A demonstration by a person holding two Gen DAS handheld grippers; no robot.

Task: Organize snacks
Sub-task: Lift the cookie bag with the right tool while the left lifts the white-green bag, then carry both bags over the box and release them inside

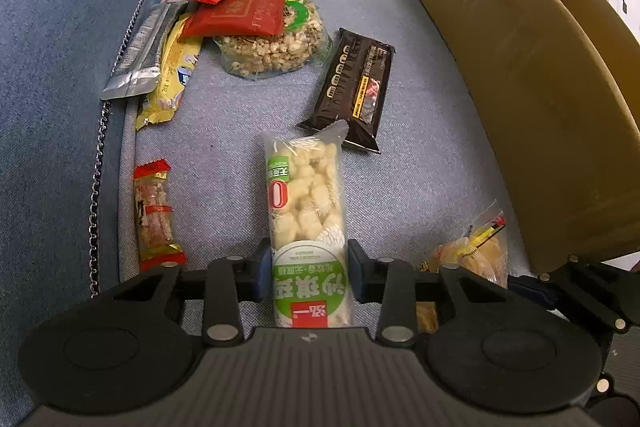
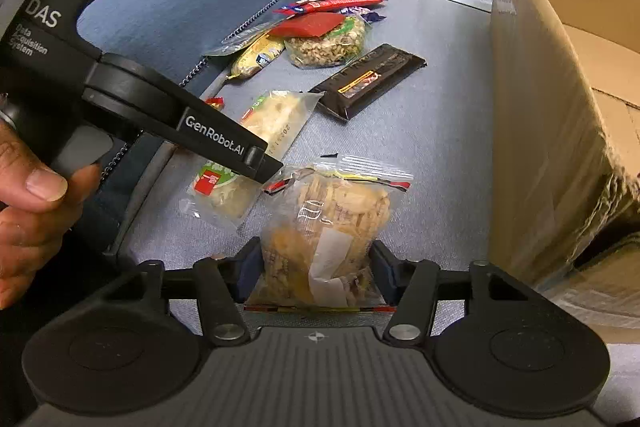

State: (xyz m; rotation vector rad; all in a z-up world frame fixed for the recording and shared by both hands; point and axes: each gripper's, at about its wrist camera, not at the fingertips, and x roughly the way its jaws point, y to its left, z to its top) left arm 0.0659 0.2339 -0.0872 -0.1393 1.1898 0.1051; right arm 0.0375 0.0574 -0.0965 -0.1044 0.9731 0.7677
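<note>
Left tool (image 1: 308,267) around green-labelled puffed snack pack (image 1: 306,203), "GenRobot.AI" seemingly on its arm.

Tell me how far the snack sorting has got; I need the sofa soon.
Nothing visibly boxed yet. In hand: left claw grips the green-label puffed snack bar; right claw grips the zip bag of chips. Left: black bar, red-wrapped candy, pile, beside the cardboard box.

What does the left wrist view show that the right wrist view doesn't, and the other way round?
Left wrist only: the small red-ended candy pack in full. Right wrist only: the person's hand on the left gripper's handle and the clear zip bag in full, between the right gripper pads. Both: the green-label puffed snack pack between the left gripper pads, the black bar, the cardboard box.
</note>
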